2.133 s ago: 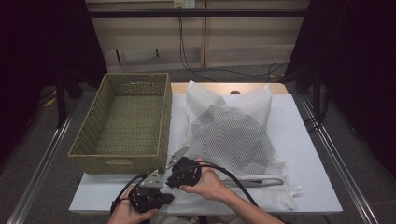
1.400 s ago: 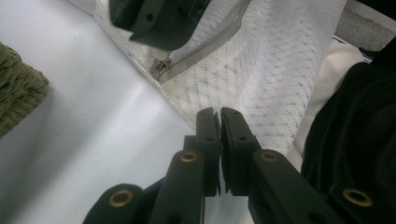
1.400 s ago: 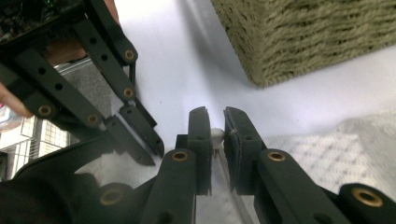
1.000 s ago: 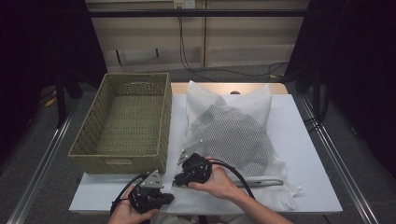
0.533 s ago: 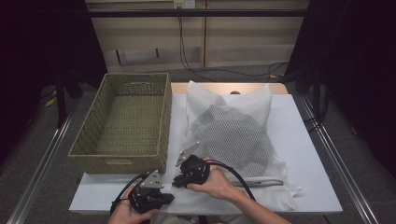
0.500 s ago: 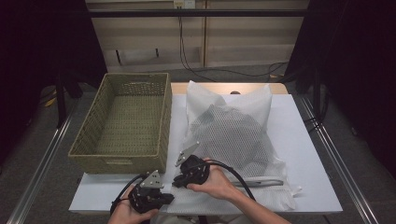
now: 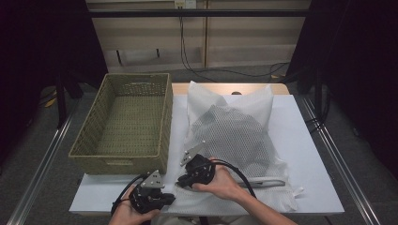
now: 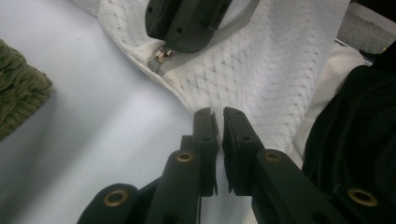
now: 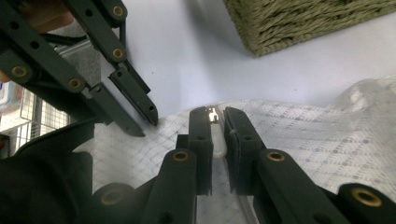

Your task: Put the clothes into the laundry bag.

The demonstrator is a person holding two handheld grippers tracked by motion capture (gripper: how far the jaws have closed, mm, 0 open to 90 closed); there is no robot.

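A white mesh laundry bag (image 7: 234, 136) with dark clothing inside lies on the white table (image 7: 305, 140). My right gripper (image 7: 180, 181) sits at the bag's near left corner, shut on the metal zipper pull (image 9: 214, 112) at the end of the zip tape (image 9: 218, 140). In the left gripper view the pull (image 8: 159, 59) shows under the right gripper's jaws. My left gripper (image 7: 172, 198) is just in front of it at the table's near edge. Its jaws (image 8: 218, 114) are pressed together on the bag's fabric edge (image 8: 261, 65), and the same gripper (image 9: 142, 123) shows in the right gripper view.
An empty green wicker basket (image 7: 117, 157) stands at the left of the table, its near corner (image 9: 299, 23) close to both grippers. Bare table lies between basket and bag (image 8: 93, 107). Metal rails run along both sides of the table.
The right gripper has slid slightly to the right along the bag's near edge since the earliest frame. The left gripper has stayed put.
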